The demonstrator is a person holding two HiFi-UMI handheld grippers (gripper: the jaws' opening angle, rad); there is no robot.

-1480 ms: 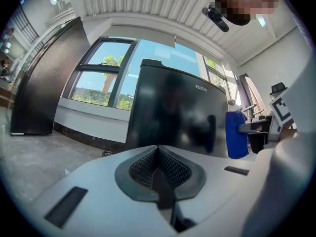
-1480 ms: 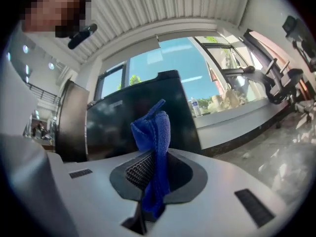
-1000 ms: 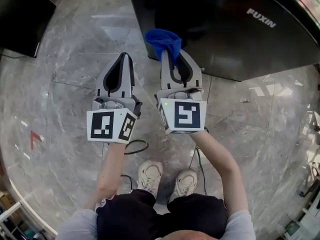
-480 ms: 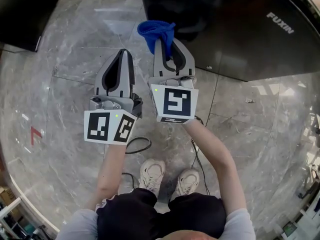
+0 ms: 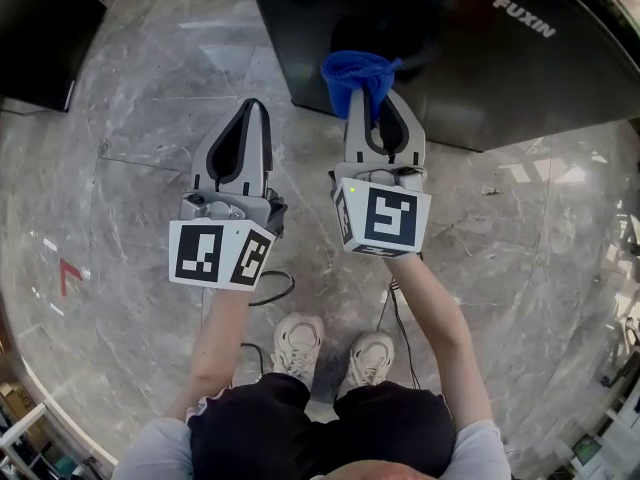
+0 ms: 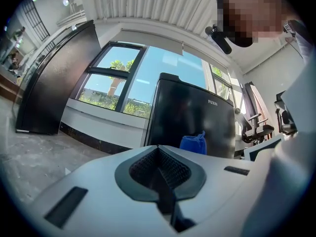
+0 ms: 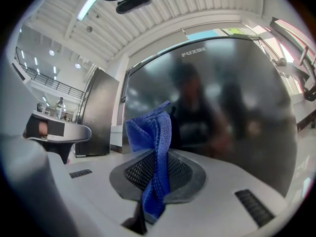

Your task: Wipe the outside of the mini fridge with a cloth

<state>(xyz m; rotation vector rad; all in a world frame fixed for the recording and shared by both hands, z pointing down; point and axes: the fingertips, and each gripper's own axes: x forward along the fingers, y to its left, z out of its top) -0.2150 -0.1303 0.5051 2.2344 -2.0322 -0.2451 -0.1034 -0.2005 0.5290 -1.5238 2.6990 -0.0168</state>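
The black mini fridge (image 5: 480, 58) stands on the marble floor ahead, its glossy front marked FUXIN. My right gripper (image 5: 365, 98) is shut on a blue cloth (image 5: 355, 76), whose bunched end sticks out past the jaw tips against the lower part of the fridge front. In the right gripper view the blue cloth (image 7: 153, 152) runs pinched between the jaws, with the fridge front (image 7: 237, 107) close ahead. My left gripper (image 5: 252, 108) is shut with nothing in it, held over the floor to the left of the fridge. In the left gripper view the fridge (image 6: 192, 117) and the cloth (image 6: 194, 143) show ahead.
A second dark cabinet (image 5: 45, 28) stands at the far left. A black cable (image 5: 270, 288) lies on the floor by the person's shoes (image 5: 300, 348). A red mark (image 5: 68, 276) sits on the floor at the left.
My right gripper with the cloth has swung right along the fridge front after first moving left. The left gripper has barely moved.
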